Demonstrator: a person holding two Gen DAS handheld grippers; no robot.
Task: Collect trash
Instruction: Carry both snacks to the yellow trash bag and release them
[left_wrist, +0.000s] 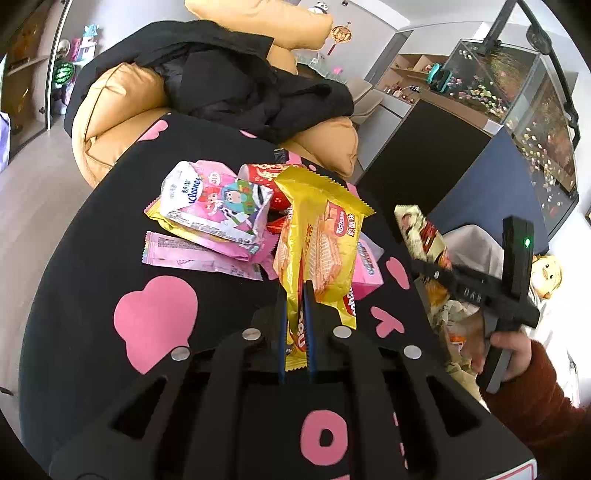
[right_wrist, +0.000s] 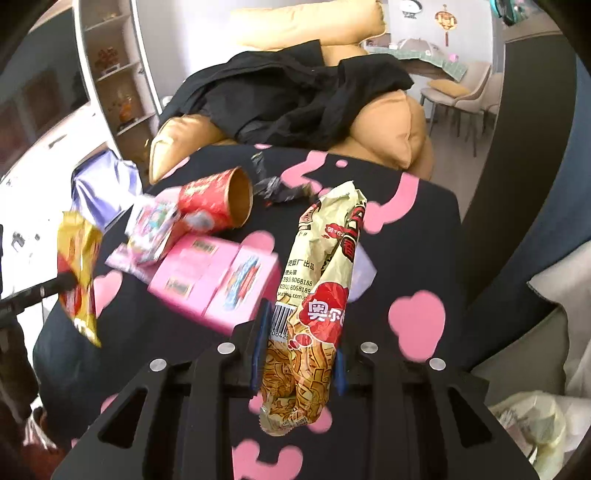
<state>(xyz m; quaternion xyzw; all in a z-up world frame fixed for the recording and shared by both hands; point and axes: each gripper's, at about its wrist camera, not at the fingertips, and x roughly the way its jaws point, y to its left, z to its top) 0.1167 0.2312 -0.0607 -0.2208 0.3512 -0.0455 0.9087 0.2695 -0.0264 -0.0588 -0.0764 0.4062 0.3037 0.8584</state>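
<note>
The left tongs (left_wrist: 295, 295) are pinching the lower end of a yellow wafer wrapper (left_wrist: 321, 240), the two blue pads closed tight on the foil so that the pack is standing up and leaning away over the pile. The right tongs (right_wrist: 299, 332) are gripping a cream and red noodle packet (right_wrist: 325, 273) about its lower half, the pads pressing on both sides of it while its upper end is reaching out over the black cloth with pink shapes (right_wrist: 417, 317) that is covering the counter. In the left view the same packet (left_wrist: 421, 232) is showing off the right edge of the counter, held out by the right tongs (left_wrist: 432, 271) in a hand (left_wrist: 509, 350) wearing a rust-red sleeve (left_wrist: 535, 391).

The rest of the trash is lying in a heap on the cloth: a pink and white tissue pack (left_wrist: 218, 206) lying on top of a flat pink wrapper (left_wrist: 199, 254), a red paper cup (right_wrist: 221, 203) lying on its side with its mouth facing right, a pink box (right_wrist: 221, 284) just beside the cup, and a crumpled dark wrapper (right_wrist: 277, 188) near the far edge. Behind the counter a black jacket (left_wrist: 236, 81) is lying draped over a tan sofa (left_wrist: 118, 110).
</note>
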